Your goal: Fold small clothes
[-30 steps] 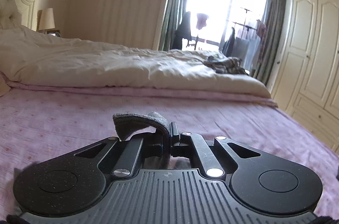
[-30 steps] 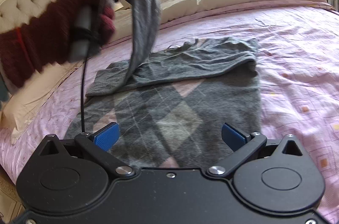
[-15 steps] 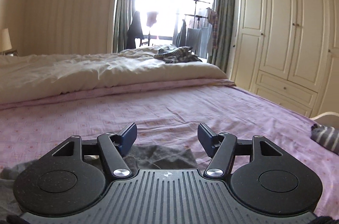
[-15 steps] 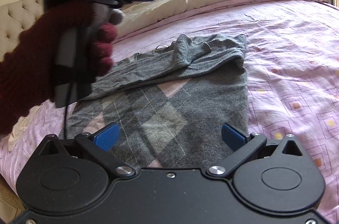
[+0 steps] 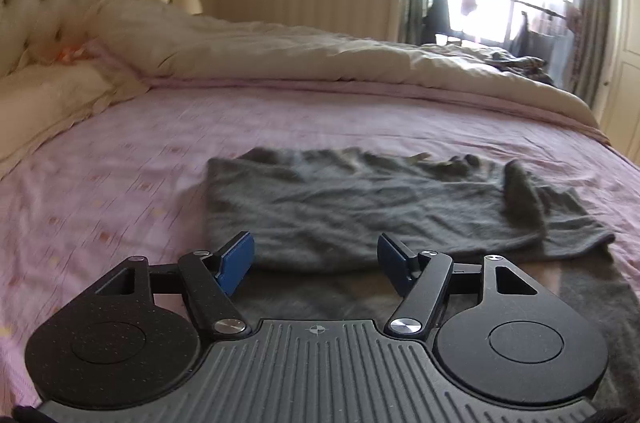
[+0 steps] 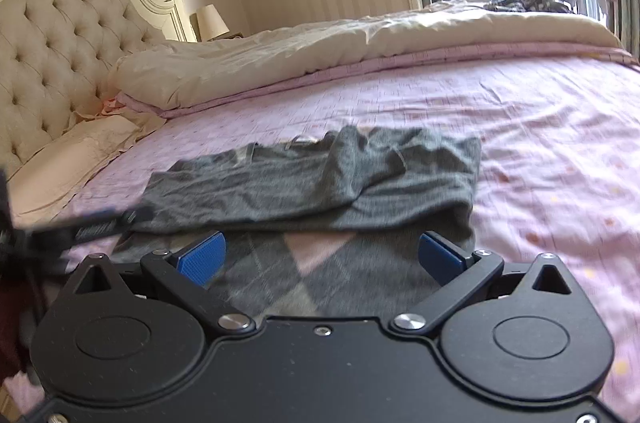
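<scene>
Item: grey argyle sweater, partly folded, lay on the pink bedsheet, long axis nine-to-three. Left gripper and right gripper, both empty with jaws spread, faced its near fold at twelve o'clock; neither clearly nearer.

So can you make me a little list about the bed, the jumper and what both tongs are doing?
Garment: grey argyle sweater, top part folded over the patterned part
Fold: plain grey layer, rumpled
Surface: pink bedsheet
Left tongs: open, empty, low over the sweater
Right tongs: open, empty, near the fold edge
Behind: cream duvet, tufted headboard
</scene>
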`<action>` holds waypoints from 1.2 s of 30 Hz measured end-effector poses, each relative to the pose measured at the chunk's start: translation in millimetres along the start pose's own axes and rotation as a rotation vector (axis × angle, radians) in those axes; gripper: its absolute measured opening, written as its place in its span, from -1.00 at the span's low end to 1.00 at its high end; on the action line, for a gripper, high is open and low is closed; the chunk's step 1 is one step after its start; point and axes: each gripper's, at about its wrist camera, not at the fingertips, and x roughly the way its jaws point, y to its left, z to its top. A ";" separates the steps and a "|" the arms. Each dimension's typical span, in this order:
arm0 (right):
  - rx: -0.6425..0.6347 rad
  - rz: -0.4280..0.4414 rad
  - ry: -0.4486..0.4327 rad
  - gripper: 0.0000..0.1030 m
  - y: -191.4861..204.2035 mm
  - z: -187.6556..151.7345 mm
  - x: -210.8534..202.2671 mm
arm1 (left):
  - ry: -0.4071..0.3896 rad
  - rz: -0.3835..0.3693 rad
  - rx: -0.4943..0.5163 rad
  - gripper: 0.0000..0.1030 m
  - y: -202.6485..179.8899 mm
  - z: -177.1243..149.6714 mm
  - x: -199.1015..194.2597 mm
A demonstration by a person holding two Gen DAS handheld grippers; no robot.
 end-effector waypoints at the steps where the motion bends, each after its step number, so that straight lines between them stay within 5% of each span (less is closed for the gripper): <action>1: -0.007 -0.003 -0.006 0.99 -1.7 4.3 5.0 | 0.004 0.012 -0.022 0.29 10.2 -5.3 -1.3; 5: -0.031 -0.049 -0.023 0.98 -10.0 20.2 25.7 | -0.039 0.042 -0.025 0.29 26.8 -23.9 -8.4; 9: -0.038 -0.120 -0.016 0.65 -22.0 31.9 49.4 | -0.055 0.036 -0.011 0.29 23.9 -27.2 -9.3; 13: -0.024 -0.156 0.017 0.53 -38.5 39.7 73.6 | 0.049 0.039 -0.017 0.30 29.0 -35.9 7.3; 25: -0.034 -0.132 0.072 0.41 -45.2 51.9 142.7 | 0.057 0.080 0.003 0.37 26.9 -42.6 10.0; 28: -0.015 -0.140 0.103 -0.07 -47.2 51.1 153.5 | 0.058 0.080 0.002 0.37 27.5 -42.0 10.5; 29: -0.005 -0.138 0.100 -0.61 -47.1 51.3 151.7 | 0.059 0.080 0.001 0.37 27.4 -41.7 10.7; 30: 0.005 -0.136 0.094 -0.75 -46.6 53.0 148.4 | 0.059 0.080 0.001 0.37 27.4 -41.5 11.0; 36: 0.041 -0.115 0.012 -0.76 -40.7 65.3 93.5 | 0.060 0.080 0.001 0.37 27.1 -41.4 11.1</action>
